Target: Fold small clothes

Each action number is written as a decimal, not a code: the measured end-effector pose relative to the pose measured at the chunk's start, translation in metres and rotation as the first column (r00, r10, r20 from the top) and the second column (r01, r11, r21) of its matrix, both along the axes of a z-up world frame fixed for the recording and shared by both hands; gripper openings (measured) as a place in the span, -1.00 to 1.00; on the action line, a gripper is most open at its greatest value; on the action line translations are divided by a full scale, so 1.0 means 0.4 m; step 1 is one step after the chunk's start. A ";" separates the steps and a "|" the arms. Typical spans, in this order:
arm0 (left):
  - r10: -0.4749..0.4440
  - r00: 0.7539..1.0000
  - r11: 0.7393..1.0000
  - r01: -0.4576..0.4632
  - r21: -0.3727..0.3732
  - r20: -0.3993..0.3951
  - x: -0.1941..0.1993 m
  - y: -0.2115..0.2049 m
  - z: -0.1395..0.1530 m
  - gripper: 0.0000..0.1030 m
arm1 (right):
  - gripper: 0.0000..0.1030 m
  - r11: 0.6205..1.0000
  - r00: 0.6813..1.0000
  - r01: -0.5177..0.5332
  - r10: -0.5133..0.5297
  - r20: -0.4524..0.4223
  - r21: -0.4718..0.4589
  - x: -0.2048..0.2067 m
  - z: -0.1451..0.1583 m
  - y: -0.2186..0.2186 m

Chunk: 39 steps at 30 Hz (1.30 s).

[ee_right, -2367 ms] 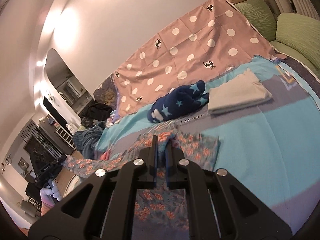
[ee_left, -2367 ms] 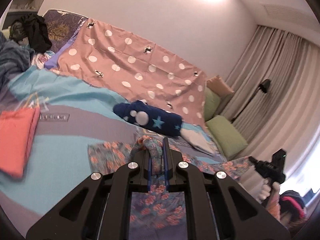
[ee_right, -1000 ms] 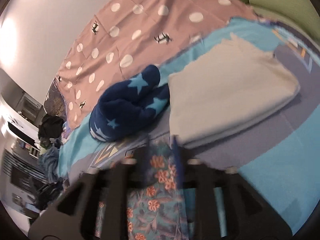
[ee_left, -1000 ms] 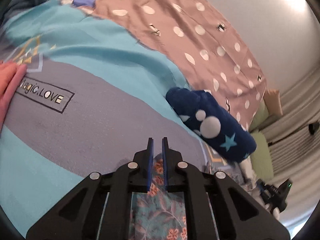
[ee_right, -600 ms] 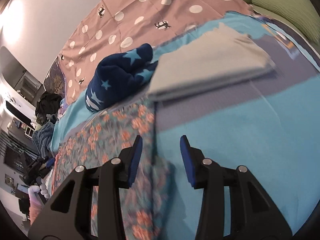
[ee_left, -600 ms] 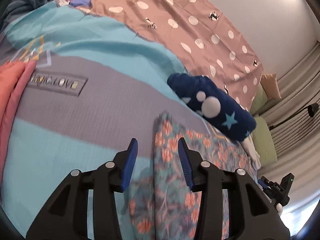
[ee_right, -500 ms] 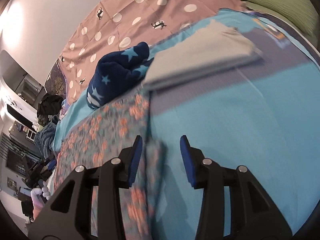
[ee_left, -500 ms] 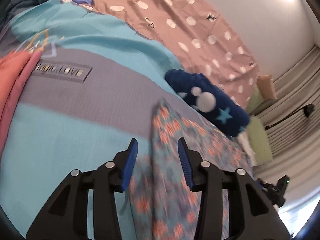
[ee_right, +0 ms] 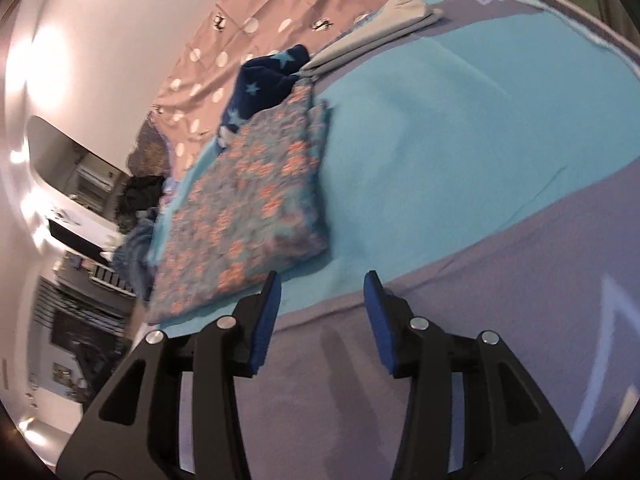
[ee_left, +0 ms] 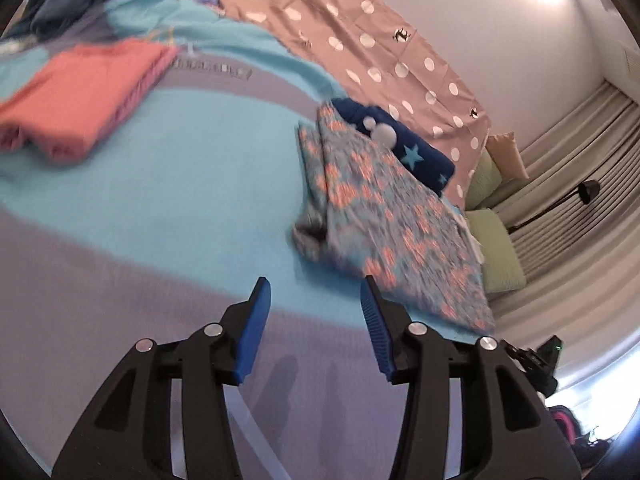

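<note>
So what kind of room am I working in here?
Most likely a bedroom: the clothes lie on a bed with a blue and grey cover, green pillows sit at its far end, and long curtains hang behind them.

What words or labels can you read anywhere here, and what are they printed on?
Boxed label on the bedspread, near the folded pink garment: a line of letters is there, but too blurred to read.
Floral garment, navy star fabric and dotted sheet: patterns only, no writing.
No other text is legible in either view.
</note>
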<state>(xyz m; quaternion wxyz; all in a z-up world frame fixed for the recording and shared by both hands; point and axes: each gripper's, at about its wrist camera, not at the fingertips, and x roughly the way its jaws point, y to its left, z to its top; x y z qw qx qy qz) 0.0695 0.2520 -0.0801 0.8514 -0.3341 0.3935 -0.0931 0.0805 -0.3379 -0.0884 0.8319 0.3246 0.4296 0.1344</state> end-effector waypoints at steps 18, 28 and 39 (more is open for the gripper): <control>-0.011 1.000 0.991 0.009 -0.136 -0.010 0.083 -0.094 -0.063 0.09 | 0.22 0.993 1.000 0.003 0.000 -0.031 0.115 0.039 -0.021 0.068; 0.023 1.000 0.973 -0.022 -0.230 0.004 0.209 -0.085 -0.090 -0.68 | -0.79 0.984 0.994 0.097 -0.089 -0.061 0.150 0.180 -0.060 0.116; -0.046 0.983 0.982 0.077 -0.174 0.175 0.028 -0.096 0.106 -0.90 | -0.90 0.988 0.997 0.037 -0.047 0.060 0.151 -0.014 0.096 0.049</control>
